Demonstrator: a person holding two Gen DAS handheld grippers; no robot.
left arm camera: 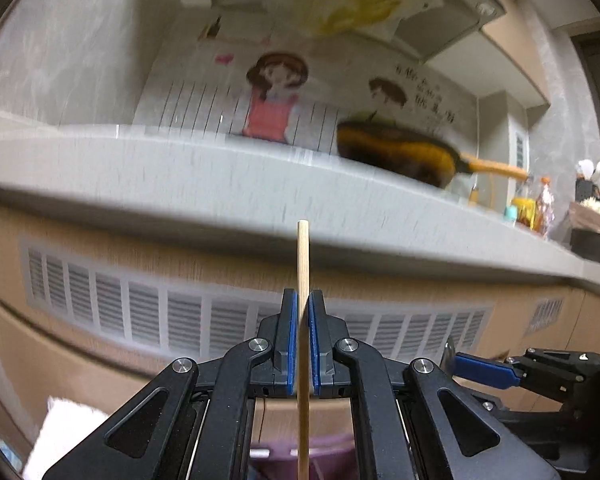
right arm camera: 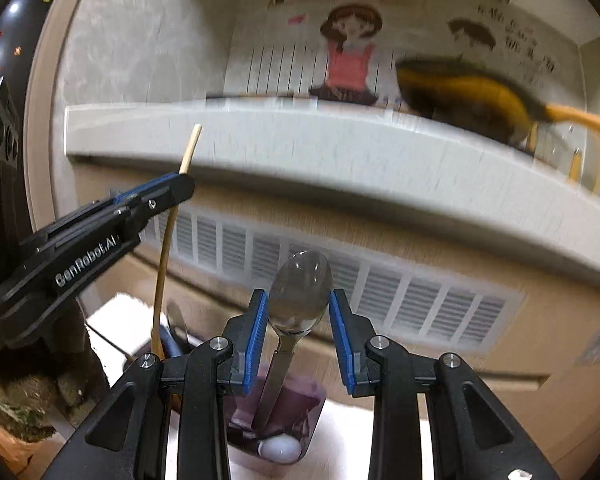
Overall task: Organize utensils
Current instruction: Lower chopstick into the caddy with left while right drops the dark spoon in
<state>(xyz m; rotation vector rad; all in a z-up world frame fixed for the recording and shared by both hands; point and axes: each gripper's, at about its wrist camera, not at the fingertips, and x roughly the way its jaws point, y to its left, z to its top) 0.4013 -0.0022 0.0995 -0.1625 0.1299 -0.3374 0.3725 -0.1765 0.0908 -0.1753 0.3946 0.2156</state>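
Pale wood: in the left wrist view a chopstick (left arm camera: 303, 320) stands upright, pinched between the blue pads of the left hand-held gripper (left arm camera: 303, 300), jaws all but shut on it; its top rises past the fingertips, its lower end runs out of the frame toward a purple cup (left arm camera: 268, 452) below. Grip sits mid-shaft, on a thin round stick, so it could pivot or slide between the pads if the tip catches the cup rim. The grey counter (left arm camera: 180, 168) and the pan (left arm camera: 400, 152) behind are smeared by blur. The right hand-held gripper (left arm camera: 484, 368) shows at the right edge, close by. In the right wrist view that gripper (right arm camera: 298, 304) has its jaws partly open, a metal spoon (right arm camera: 296, 300) upright between them, bowl up; whether the pads actually press the bowl cannot be told, a sliver of gap seems to show each side. The handle reaches down into the purple cup (right arm camera: 276, 412), near a white rounded thing (right arm camera: 280, 450) at its base. Risk: a loosely held spoon may tilt or drop. The left hand-held gripper (right arm camera: 180, 188) and its chopstick (right arm camera: 168, 260) are just beside, over a dark holder (right arm camera: 172, 344); the two could knock together.
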